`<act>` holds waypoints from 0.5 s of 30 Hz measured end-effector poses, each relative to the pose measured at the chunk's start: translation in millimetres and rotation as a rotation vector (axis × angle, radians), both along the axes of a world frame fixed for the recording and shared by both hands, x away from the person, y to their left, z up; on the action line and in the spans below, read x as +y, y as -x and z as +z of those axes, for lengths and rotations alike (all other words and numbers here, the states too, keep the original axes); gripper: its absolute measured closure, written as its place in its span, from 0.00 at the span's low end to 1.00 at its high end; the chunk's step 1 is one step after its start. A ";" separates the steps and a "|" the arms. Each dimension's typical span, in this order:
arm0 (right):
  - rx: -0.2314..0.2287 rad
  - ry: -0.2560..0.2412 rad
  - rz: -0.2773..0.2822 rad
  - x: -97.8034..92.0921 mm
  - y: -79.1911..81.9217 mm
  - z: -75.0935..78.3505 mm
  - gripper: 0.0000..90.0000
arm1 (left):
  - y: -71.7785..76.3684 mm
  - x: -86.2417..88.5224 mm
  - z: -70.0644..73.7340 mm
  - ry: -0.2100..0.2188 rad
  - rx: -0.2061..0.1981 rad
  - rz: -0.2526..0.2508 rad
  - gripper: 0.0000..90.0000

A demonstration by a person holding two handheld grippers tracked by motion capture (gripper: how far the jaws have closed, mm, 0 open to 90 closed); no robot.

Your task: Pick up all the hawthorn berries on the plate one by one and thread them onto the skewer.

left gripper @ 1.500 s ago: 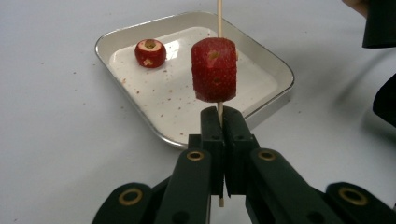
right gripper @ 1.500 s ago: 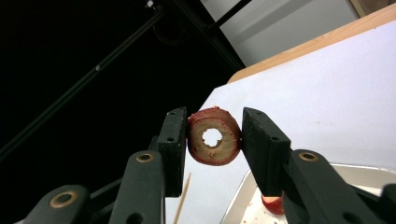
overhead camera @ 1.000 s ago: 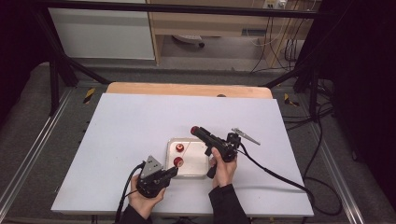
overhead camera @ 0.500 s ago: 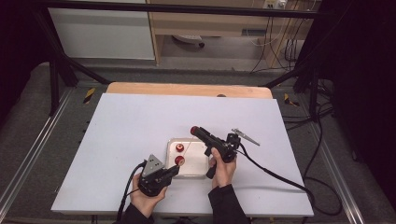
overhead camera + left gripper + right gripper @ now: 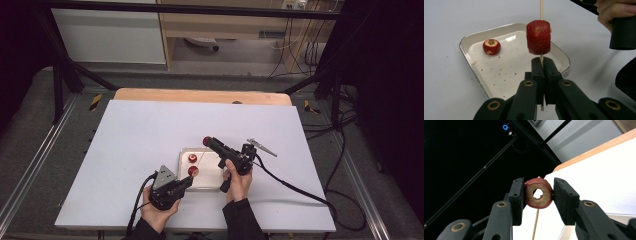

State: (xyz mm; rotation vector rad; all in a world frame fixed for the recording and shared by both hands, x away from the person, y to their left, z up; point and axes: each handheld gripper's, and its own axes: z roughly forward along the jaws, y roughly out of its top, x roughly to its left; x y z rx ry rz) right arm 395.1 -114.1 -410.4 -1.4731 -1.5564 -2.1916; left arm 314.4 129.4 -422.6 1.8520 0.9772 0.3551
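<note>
A white tray [image 5: 212,181] [image 5: 471,72] lies on the white table, and one cored red fruit [image 5: 191,158] [image 5: 491,46] rests in it. My left gripper [image 5: 187,179] [image 5: 541,62] is shut on the lower end of a thin wooden skewer [image 5: 541,10]. A second red fruit [image 5: 193,171] [image 5: 538,37] is threaded on the skewer just above the jaws. My right gripper [image 5: 206,141] [image 5: 538,192] is raised over the tray's far edge and shut on a cored red fruit ring [image 5: 539,193] at the skewer's upper end [image 5: 535,225]. I cannot tell whether the stick has entered the ring's hole.
Red crumbs dot the tray floor and the table beside it. The right gripper's cable [image 5: 290,187] trails to the table's right edge. A wooden strip [image 5: 200,96] borders the far edge, with black frame bars [image 5: 65,65] beyond. White table surface [image 5: 140,135] lies open to the left.
</note>
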 end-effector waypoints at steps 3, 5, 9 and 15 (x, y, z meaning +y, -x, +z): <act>0.008 -0.005 0.007 0.9 0.4 -1.3 0.69 | -0.6 -1.3 1.4 0.007 -0.003 0.010 0.98; 0.012 -0.007 0.010 1.4 0.7 -2.2 0.69 | -1.6 -2.5 2.4 0.012 -0.003 0.015 0.98; 0.021 -0.014 0.014 2.2 1.9 -2.8 0.69 | -3.7 -7.3 3.2 0.007 -0.002 0.024 0.98; 0.011 0.001 0.013 0.6 3.7 0.0 0.69 | -2.8 -9.8 2.1 0.006 -0.011 0.026 0.98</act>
